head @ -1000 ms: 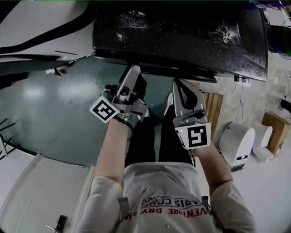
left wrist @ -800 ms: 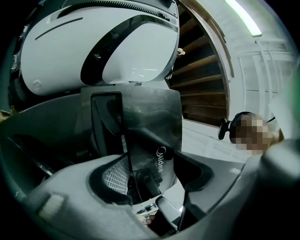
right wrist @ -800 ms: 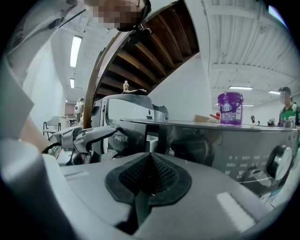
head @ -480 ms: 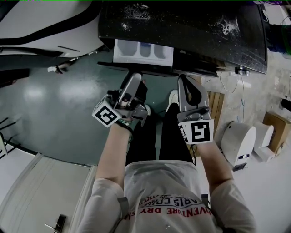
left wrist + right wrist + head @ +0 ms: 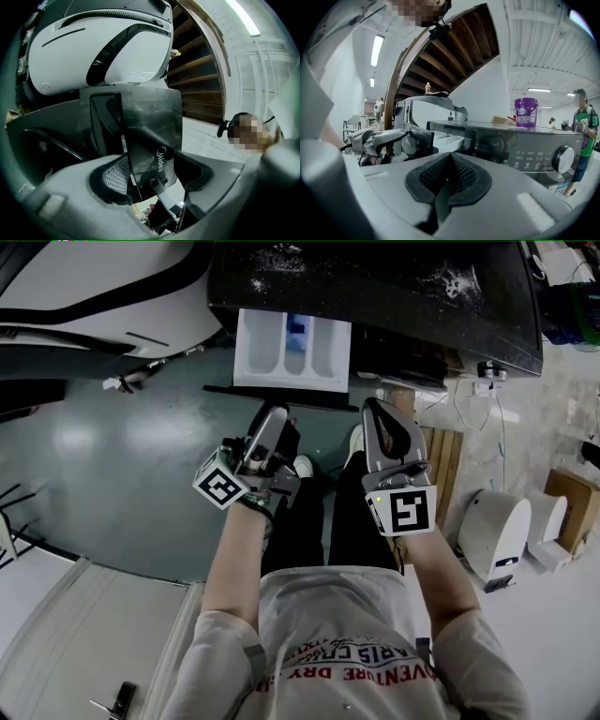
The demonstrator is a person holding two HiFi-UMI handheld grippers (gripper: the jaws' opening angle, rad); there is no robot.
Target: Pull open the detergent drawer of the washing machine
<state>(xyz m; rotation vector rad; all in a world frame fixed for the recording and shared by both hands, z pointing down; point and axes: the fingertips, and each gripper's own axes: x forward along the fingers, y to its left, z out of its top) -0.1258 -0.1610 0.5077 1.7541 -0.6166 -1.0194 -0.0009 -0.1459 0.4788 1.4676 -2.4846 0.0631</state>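
Drawer (image 5: 292, 352) is much further out now, left gripper (image 5: 272, 413) clamped on its front, right gripper (image 5: 379, 418) closed and empty; basically done.

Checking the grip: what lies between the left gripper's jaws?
The dark, Midea-marked front of the detergent drawer stands between the jaws of the left gripper, clamped there; the left gripper view shows it.

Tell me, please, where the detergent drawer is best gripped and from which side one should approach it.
Grip the dark front panel of the detergent drawer, coming from the machine's front, jaws either side of its edge. The panel is a thin flat plate standing clear of the washing machine, so two jaws can pinch it; the left gripper holds it that way.
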